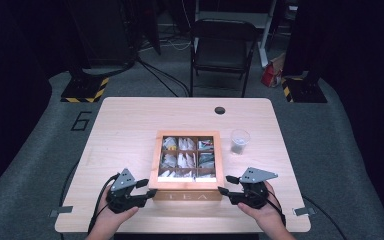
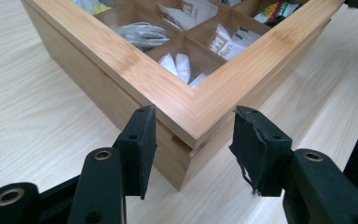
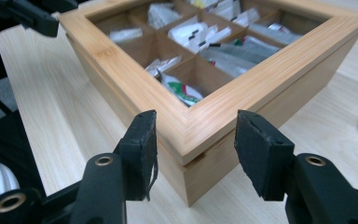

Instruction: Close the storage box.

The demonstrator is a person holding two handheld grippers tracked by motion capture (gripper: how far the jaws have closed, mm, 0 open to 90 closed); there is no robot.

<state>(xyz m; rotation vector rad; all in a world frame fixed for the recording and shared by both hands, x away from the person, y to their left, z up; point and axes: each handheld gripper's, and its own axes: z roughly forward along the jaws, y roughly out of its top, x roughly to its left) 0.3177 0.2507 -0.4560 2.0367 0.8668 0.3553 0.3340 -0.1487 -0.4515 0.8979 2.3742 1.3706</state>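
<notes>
High view puts the tea box (image 1: 186, 165) centre-frame on the bench (image 1: 125, 125); gripper views show left gripper (image 2: 193, 140) and right gripper (image 3: 196, 140) jaws open, straddling its near corners, seemingly untouched.

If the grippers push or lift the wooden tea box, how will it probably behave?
The tea box looks rigid, likely sliding flat, not tipping, given its low, wide shape. Its smooth bamboo lid frame may slip between pads. Lifting by the lid alone probably opens it along the visible seam.
</notes>
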